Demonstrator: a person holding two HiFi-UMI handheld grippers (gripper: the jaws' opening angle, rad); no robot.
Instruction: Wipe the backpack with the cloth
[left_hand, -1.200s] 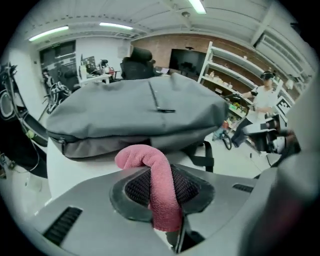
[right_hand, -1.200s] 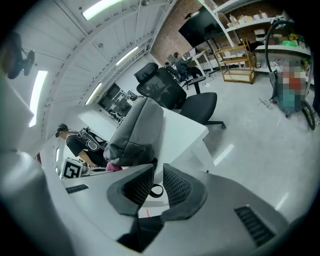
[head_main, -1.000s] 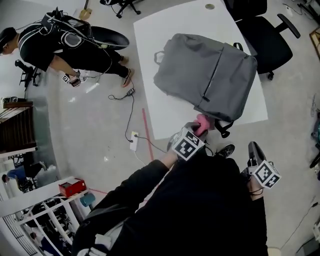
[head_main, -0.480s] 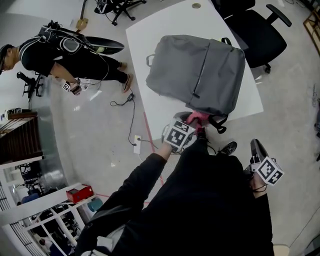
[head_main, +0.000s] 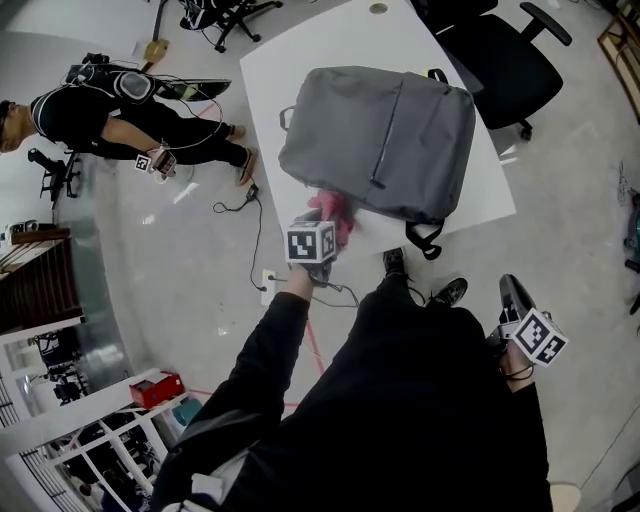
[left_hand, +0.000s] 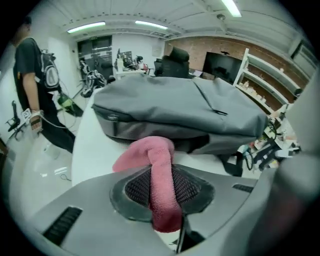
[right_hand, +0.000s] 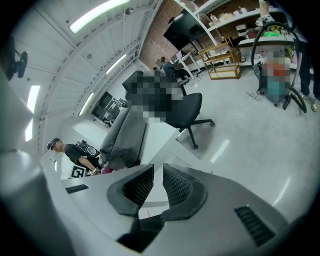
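A grey backpack (head_main: 375, 135) lies flat on the white table (head_main: 290, 60). My left gripper (head_main: 325, 228) is shut on a pink cloth (head_main: 333, 212) at the near left corner of the backpack; whether the cloth touches the fabric I cannot tell. In the left gripper view the cloth (left_hand: 161, 185) runs between the pads and folds over in front, with the backpack (left_hand: 185, 105) just beyond. My right gripper (head_main: 515, 305) hangs low at my right side, away from the table. Its jaws (right_hand: 157, 175) stand shut with nothing between them.
Black office chairs (head_main: 505, 55) stand at the table's far right side. Another person (head_main: 110, 105) bends over on the floor to the left. A cable and power strip (head_main: 268, 285) lie on the floor by the table's near left corner.
My left gripper has carried the pink cloth leftward along the backpack's near edge, from its right corner to its left corner. The right gripper has stayed at my side.
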